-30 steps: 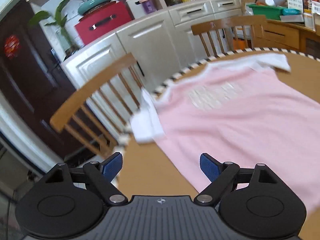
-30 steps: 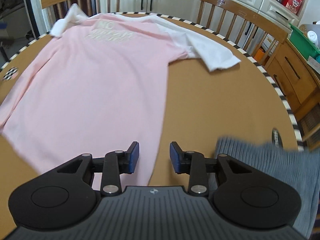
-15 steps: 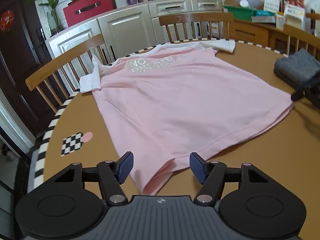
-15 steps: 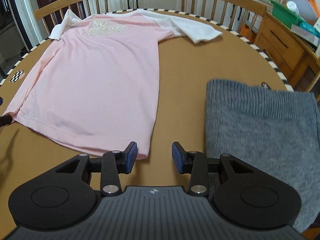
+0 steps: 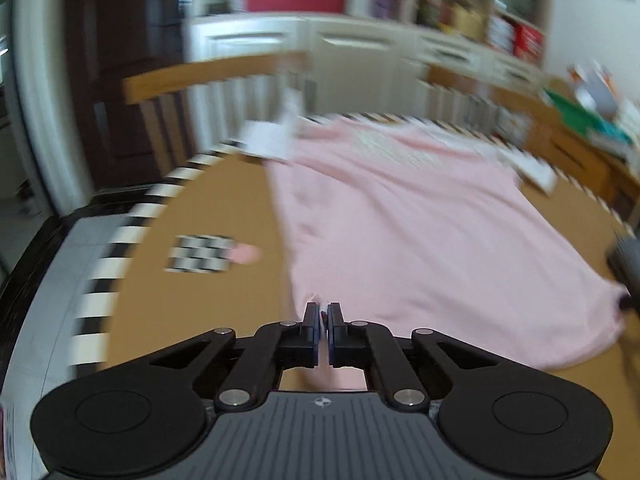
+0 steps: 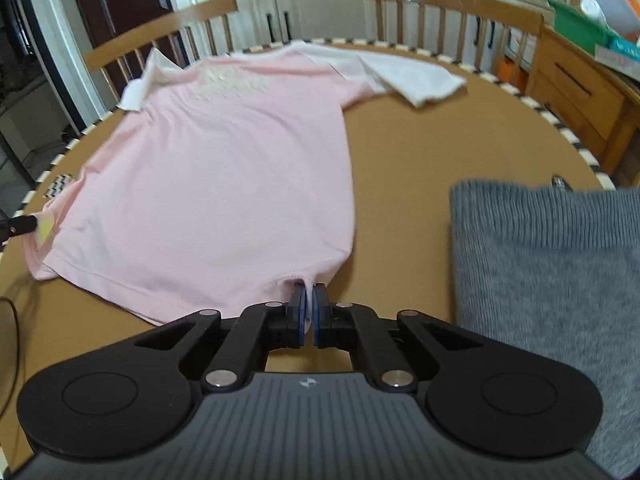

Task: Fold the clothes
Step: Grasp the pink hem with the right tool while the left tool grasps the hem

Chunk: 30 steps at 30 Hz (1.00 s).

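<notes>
A pink T-shirt (image 6: 232,168) with white sleeves lies flat on the round brown table (image 6: 420,152), collar at the far side. It also shows in the blurred left wrist view (image 5: 420,232). My left gripper (image 5: 323,316) is shut on the shirt's near left hem corner. My right gripper (image 6: 307,300) is shut on the near right hem corner. The left gripper's tip shows at the left edge of the right wrist view (image 6: 20,224), and the right gripper's tip at the right edge of the left wrist view (image 5: 626,300).
A folded grey knit garment (image 6: 552,264) lies on the table to the right of the shirt. A checkered marker (image 5: 200,254) sits left of the shirt. Wooden chairs (image 6: 452,12) stand behind the table, with white cabinets beyond.
Both grippers moved in to the shirt's near hem and shut on its two corners. They were open half a second ago.
</notes>
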Each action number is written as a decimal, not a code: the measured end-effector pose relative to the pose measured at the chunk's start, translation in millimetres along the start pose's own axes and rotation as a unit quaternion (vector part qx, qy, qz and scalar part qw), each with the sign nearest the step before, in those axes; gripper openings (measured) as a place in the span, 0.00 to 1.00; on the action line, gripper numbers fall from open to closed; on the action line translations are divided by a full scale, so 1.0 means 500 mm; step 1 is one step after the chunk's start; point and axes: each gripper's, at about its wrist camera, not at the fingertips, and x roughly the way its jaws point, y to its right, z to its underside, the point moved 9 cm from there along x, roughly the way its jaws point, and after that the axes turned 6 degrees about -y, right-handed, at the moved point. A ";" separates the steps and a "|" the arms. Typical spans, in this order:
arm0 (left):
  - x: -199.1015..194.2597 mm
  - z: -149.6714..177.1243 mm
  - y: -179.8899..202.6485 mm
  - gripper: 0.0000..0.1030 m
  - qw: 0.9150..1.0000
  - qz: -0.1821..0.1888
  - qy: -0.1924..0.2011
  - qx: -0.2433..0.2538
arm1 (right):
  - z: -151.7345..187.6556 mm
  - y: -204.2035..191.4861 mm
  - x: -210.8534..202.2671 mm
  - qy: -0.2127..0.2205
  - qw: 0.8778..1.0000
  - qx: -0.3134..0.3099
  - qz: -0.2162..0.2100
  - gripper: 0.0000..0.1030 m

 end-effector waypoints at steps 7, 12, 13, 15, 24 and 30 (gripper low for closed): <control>-0.024 0.029 -0.157 0.04 0.996 -0.059 -0.029 -0.063 | -0.016 -0.052 0.002 0.001 0.999 -0.027 -0.021 0.04; -0.021 0.060 -0.163 0.06 0.995 -0.046 -0.045 -0.071 | 0.002 -0.055 0.028 -0.023 0.999 -0.021 -0.015 0.09; -0.020 0.061 -0.161 0.07 0.995 -0.042 -0.045 -0.072 | 0.007 -0.052 0.029 -0.027 0.999 -0.019 -0.011 0.12; -0.020 0.062 -0.159 0.10 0.996 -0.041 -0.044 -0.072 | 0.016 -0.045 0.026 -0.028 0.999 -0.018 -0.003 0.14; -0.007 0.074 -0.169 0.25 0.995 -0.039 -0.050 -0.081 | 0.075 -0.028 0.017 -0.036 0.999 -0.007 0.018 0.35; 0.020 0.073 -0.147 0.11 0.995 -0.020 -0.054 -0.086 | 0.052 -0.040 0.029 -0.002 0.999 0.035 -0.005 0.02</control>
